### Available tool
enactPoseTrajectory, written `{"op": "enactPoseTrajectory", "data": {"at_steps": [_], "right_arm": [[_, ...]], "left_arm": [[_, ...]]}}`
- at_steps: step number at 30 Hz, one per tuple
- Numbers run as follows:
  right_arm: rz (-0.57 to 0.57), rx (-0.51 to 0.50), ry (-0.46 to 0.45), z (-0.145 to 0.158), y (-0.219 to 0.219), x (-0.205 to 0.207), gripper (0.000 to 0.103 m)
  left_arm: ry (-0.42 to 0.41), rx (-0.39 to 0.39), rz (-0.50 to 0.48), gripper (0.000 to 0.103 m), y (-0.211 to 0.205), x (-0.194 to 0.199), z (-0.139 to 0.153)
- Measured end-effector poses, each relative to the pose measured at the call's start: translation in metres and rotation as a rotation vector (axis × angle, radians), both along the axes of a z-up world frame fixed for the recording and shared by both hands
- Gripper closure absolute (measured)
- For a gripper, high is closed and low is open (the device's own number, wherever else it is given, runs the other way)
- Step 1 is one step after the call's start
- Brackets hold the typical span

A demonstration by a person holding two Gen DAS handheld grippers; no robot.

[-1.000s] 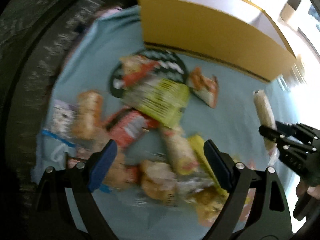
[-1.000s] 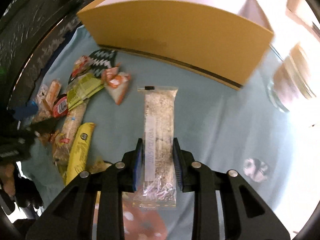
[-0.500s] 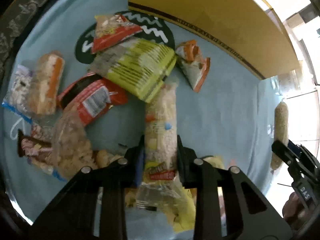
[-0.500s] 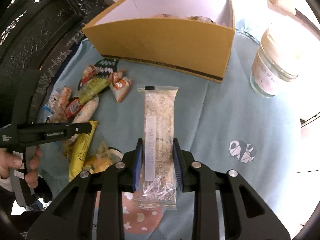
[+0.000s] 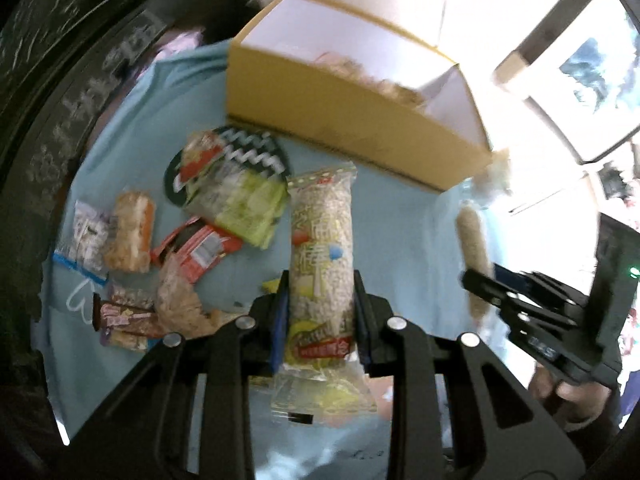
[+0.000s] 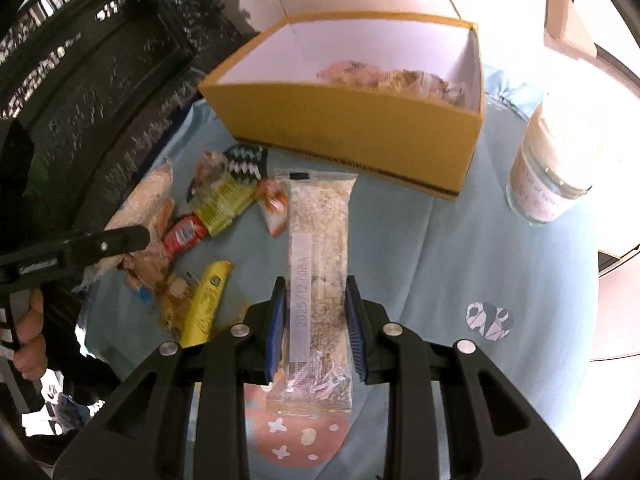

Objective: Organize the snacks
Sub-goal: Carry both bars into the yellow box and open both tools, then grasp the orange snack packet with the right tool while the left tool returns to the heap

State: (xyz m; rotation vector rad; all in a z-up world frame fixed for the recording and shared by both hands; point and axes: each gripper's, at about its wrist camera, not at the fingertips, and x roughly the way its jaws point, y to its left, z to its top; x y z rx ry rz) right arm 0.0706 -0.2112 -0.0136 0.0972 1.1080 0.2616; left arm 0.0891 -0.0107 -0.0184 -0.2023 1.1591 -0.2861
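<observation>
Snacks [image 6: 392, 76] half hidden in box [image 6: 352, 128], jaws clamped on two bars [image 5: 320, 256] [image 6: 318, 256].

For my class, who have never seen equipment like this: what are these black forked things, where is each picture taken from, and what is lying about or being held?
No robot here: a person holds a hand-operated gripper in each hand, each with a camera looking along its two fingers. The left gripper grips a printed puffed-rice bar. The right gripper grips a clear-wrapped oat bar, and each tool shows at the edge of the other's view. On the blue tablecloth lies a pile of loose snacks, a yellow cardboard box already holding some snacks, and a glass jar.
</observation>
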Motion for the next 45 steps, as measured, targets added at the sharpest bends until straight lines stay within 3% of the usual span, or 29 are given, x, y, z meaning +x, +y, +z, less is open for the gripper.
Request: {"op": "enactPoseTrajectory", "data": {"at_steps": [5, 11, 15, 20, 22, 23, 24, 27, 34, 39, 45], "right_arm": [[-0.033, 0.011, -0.087, 0.03, -0.011, 0.011, 0.074], [-0.116, 0.036, -0.209, 0.073, -0.033, 0.055, 0.074], [-0.16, 0.051, -0.239, 0.083, -0.038, 0.094, 0.074], [-0.195, 0.034, -0.235, 0.071, -0.037, 0.142, 0.074], [-0.241, 0.031, -0.231, 0.059, -0.04, 0.158, 0.07], [-0.259, 0.023, -0.222, 0.055, -0.044, 0.163, 0.067], [-0.28, 0.009, -0.201, 0.049, -0.047, 0.167, 0.057], [-0.324, 0.01, -0.194, 0.041, -0.053, 0.16, 0.05], [-0.172, -0.067, -0.181, 0.023, -0.024, 0.11, 0.05], [-0.097, -0.058, -0.095, -0.013, 0.006, 0.083, 0.05], [0.079, -0.113, -0.042, -0.05, 0.065, 0.072, 0.05]], "left_arm": [[-0.087, 0.03, -0.021, 0.076, -0.018, 0.021, 0.031], [-0.2, 0.055, -0.052, 0.075, -0.047, 0.087, 0.069], [-0.229, 0.081, -0.052, 0.075, -0.069, 0.142, 0.074], [-0.2, 0.13, -0.034, 0.075, -0.091, 0.2, 0.053], [-0.186, 0.121, 0.001, 0.061, -0.092, 0.213, 0.041], [-0.184, 0.126, 0.021, 0.025, -0.092, 0.216, 0.038], [-0.203, 0.165, 0.067, 0.01, -0.091, 0.217, 0.036], [-0.249, 0.186, 0.09, 0.01, -0.084, 0.209, 0.037], [-0.221, 0.239, 0.081, 0.01, -0.047, 0.169, 0.03], [-0.175, 0.267, 0.134, 0.01, -0.004, 0.126, 0.009], [-0.08, 0.328, 0.219, 0.01, 0.059, 0.068, -0.029]]}}
